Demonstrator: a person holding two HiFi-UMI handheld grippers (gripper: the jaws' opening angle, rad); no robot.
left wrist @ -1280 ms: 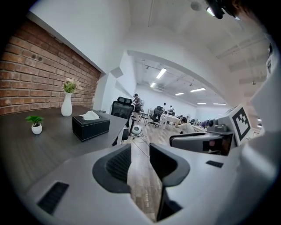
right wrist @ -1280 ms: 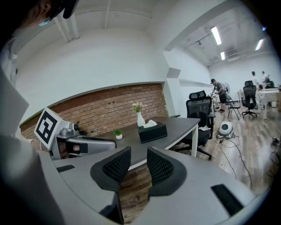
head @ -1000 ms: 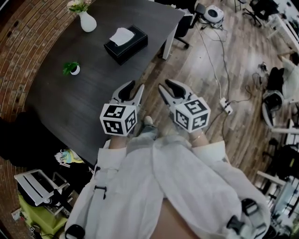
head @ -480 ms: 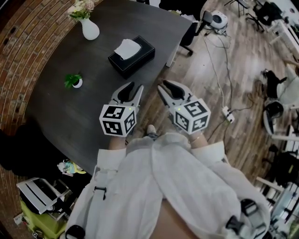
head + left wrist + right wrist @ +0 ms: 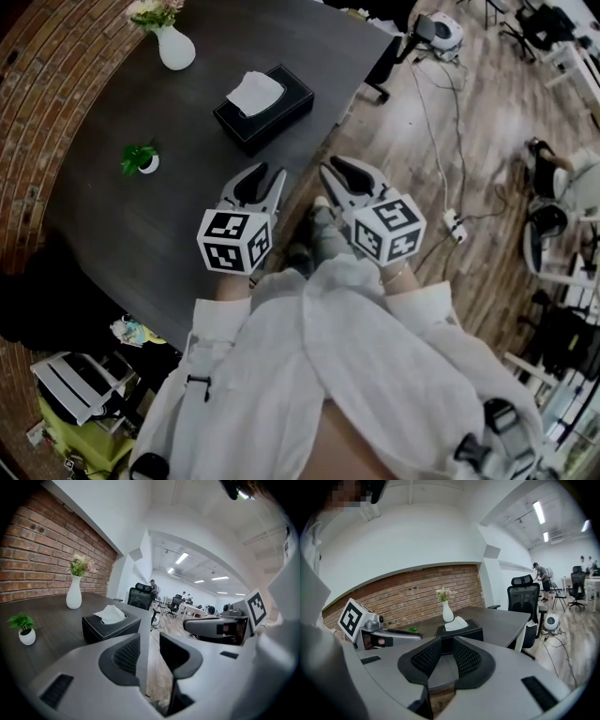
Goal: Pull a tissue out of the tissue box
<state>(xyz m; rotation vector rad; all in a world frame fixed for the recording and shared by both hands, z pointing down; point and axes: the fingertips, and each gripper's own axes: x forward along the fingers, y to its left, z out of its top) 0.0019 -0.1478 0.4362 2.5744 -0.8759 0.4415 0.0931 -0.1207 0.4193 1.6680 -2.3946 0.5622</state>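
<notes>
A black tissue box [image 5: 272, 112] stands on the dark table [image 5: 141, 225], with a white tissue [image 5: 254, 92] sticking up from its slot. Both grippers hover short of it, near the table's front edge. My left gripper [image 5: 263, 178] is open with nothing between its jaws; in its own view the tissue box [image 5: 111, 626] lies ahead and to the left of my left gripper [image 5: 150, 639]. My right gripper [image 5: 334, 174] is over the floor beside the table. Its jaws are closing on nothing, and past my right gripper [image 5: 447, 642] the tissue box [image 5: 459, 630] sits straight ahead.
A white vase [image 5: 175, 47] with flowers stands behind the box, and a small potted plant [image 5: 142, 159] to its left. A brick wall [image 5: 37, 112] borders the table. An office chair [image 5: 524, 599] stands at the table's far end, and cables [image 5: 441, 131] run over the wooden floor.
Both grippers have come a little closer to the tissue box. The right gripper's jaws stand narrower than before.
</notes>
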